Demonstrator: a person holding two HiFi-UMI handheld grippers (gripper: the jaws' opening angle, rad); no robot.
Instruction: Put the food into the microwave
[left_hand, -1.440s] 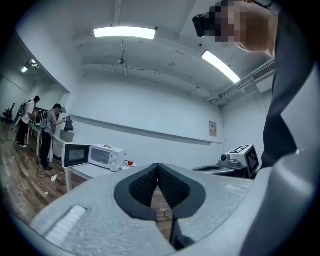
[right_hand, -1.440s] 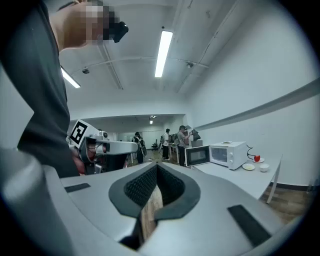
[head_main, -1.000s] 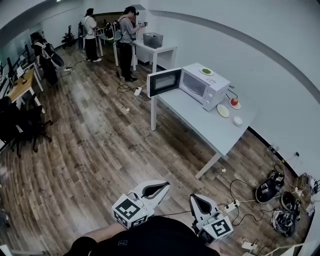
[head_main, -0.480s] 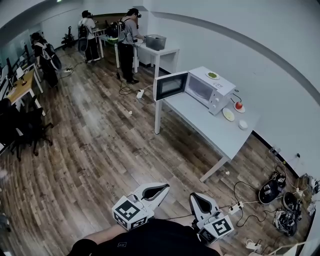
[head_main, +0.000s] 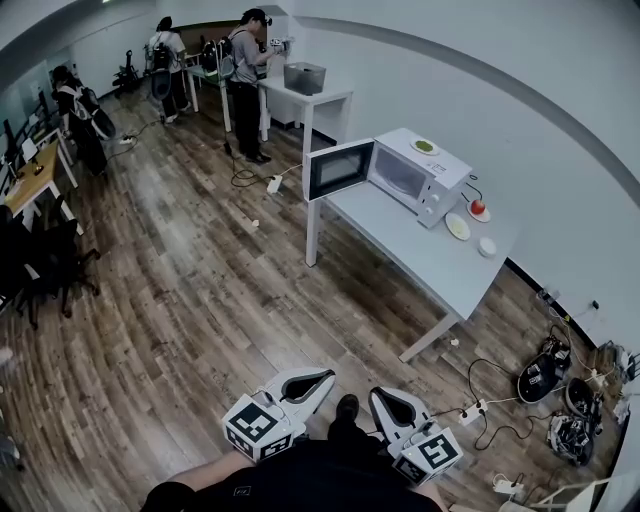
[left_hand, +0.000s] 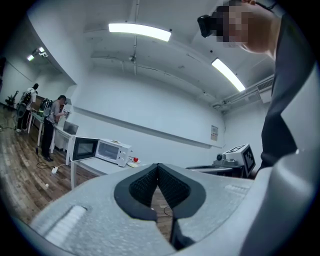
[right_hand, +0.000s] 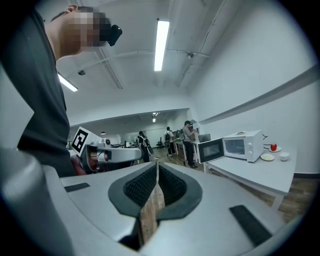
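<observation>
A person (head_main: 243, 80) stands at the far table (head_main: 335, 98); cables (head_main: 540, 378) lie on the floor (head_main: 180, 300).

microwave (head_main: 418, 182): white, upright, at the far end of the table (head_main: 400, 245) | door (head_main: 340, 168): swung wide open, out over the table edge | food: green-topped plate (head_main: 424, 147) on the microwave's roof; pale yellow plate (head_main: 457, 227), red item (head_main: 478, 207) on its own plate and small white bowl (head_main: 487, 247) on the table just beside the microwave's control end

The microwave (head_main: 415, 175) stands on the table (head_main: 420, 255), plates (head_main: 457, 227) right of it.
</observation>
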